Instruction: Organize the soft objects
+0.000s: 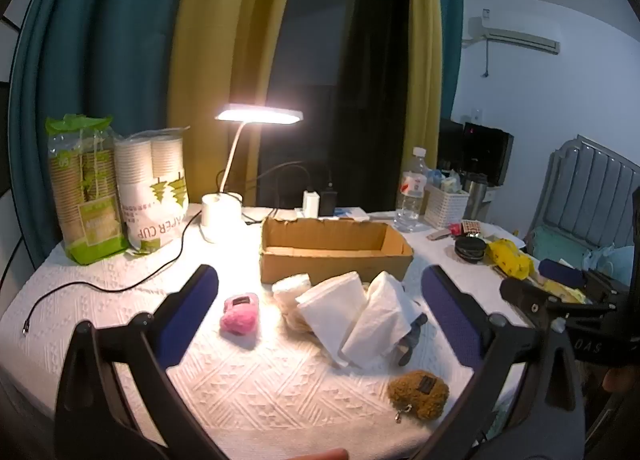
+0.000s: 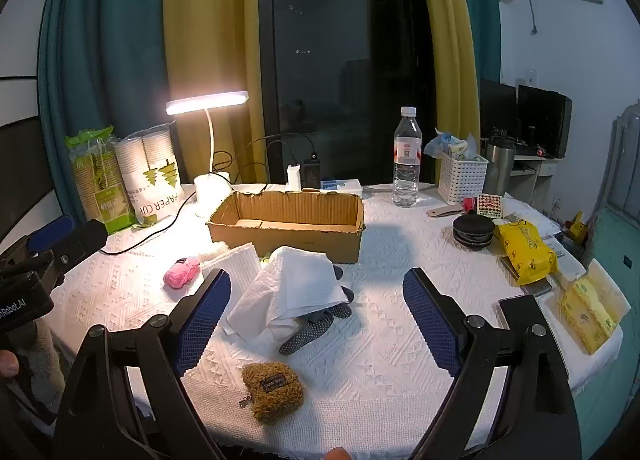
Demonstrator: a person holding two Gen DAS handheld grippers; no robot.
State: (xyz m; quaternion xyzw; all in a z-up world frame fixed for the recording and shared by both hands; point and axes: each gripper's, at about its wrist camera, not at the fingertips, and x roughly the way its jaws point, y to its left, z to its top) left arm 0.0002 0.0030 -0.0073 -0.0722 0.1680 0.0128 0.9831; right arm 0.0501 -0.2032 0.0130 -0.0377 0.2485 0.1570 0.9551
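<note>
An empty cardboard box [image 1: 336, 250] [image 2: 288, 220] stands mid-table. In front of it lie folded white towels [image 1: 360, 314] [image 2: 296, 284] over a dark dotted glove [image 1: 412, 334] [image 2: 316, 326], with a cream knit piece [image 1: 290, 292] at their left. A pink plush pouch [image 1: 240, 314] [image 2: 182, 272] lies to the left. A brown plush pouch [image 1: 420, 394] [image 2: 274, 386] lies nearest the table's front edge. My left gripper [image 1: 320, 300] is open and empty above the towels. My right gripper [image 2: 316, 308] is open and empty, its jaws on either side of the towel pile.
A lit desk lamp [image 1: 224, 212] [image 2: 208, 188], paper cup packs [image 1: 120, 188] [image 2: 128, 180] and a black cable [image 1: 120, 284] stand at the left. A water bottle [image 2: 407, 158], white basket [image 2: 462, 176], round black case [image 2: 474, 230] and yellow packs [image 2: 524, 248] sit at the right.
</note>
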